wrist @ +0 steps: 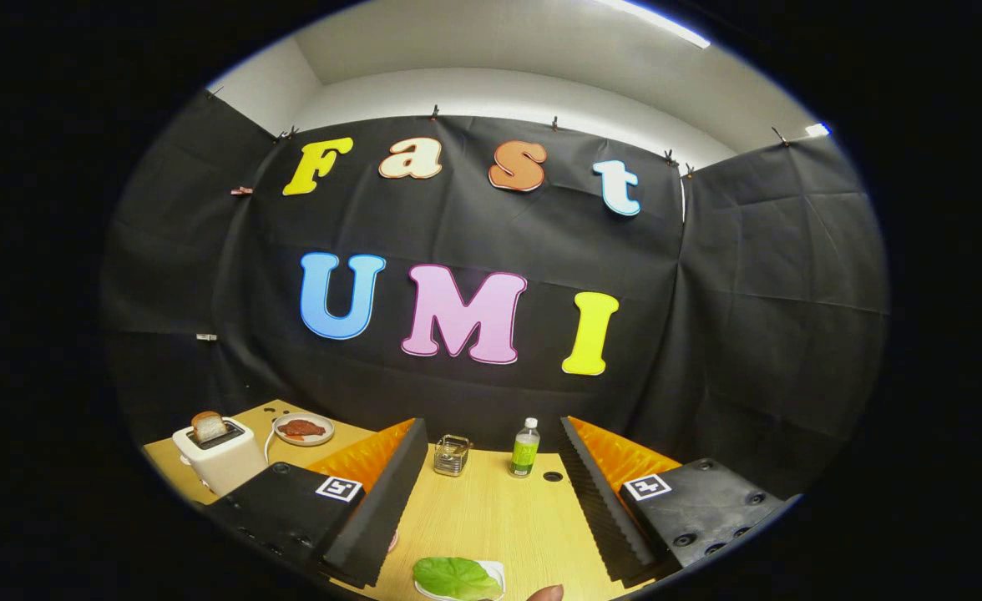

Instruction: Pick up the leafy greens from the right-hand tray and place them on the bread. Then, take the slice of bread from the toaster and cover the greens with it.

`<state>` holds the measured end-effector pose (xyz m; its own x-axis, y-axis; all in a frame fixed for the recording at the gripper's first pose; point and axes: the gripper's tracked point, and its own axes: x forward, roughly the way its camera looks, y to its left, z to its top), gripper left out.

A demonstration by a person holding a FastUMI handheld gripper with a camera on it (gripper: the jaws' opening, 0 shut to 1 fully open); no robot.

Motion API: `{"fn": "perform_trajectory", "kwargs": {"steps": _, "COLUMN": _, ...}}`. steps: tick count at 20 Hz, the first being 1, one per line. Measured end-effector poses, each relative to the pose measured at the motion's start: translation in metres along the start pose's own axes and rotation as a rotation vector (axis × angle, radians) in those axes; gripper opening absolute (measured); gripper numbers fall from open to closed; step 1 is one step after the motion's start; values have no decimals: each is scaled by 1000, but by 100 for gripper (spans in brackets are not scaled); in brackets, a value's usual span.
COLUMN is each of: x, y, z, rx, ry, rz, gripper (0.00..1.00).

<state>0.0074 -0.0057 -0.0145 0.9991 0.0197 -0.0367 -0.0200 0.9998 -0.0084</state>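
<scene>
Leafy greens (tray too) edge-cropped

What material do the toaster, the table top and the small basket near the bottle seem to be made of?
The toaster looks like matte cream plastic or painted metal; it has a smooth, dull face. The table top seems light wood or laminate, with fine grain lines. The basket appears to be thin metal wire, see-through. The gripper is open, its fingers holding nothing.

Pale wood-grain desk; bright green leafy greens on white tray; cream-white toaster holding browned bread slice; hand-held gripper black with orange ribbing.
</scene>
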Motion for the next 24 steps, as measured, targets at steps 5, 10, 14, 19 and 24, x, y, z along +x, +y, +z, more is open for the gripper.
{"fn": "perform_trajectory", "kwargs": {"steps": 5, "x": 5, "y": 19, "z": -49, "rx": 13, "ry": 163, "rz": 129, "gripper": 97}}
{"fn": "perform_trajectory", "kwargs": {"steps": 10, "x": -1, "y": 28, "z": -166, "rx": 36, "ry": 521, "rz": 264, "gripper": 98}}
{"fn": "perform_trajectory", "kwargs": {"steps": 14, "x": -4, "y": 32, "z": -244, "rx": 7, "ry": 713, "rz": 345, "gripper": 98}}
{"fn": "perform_trajectory", "kwargs": {"steps": 19, "x": -18, "y": 40, "z": -331, "rx": -126, "ry": 916, "rz": 466, "gripper": 97}}
{"fn": "perform_trajectory", "kwargs": {"steps": 24, "x": -19, "y": 42, "z": -390, "rx": -197, "ry": 1074, "rz": 521, "gripper": 89}}
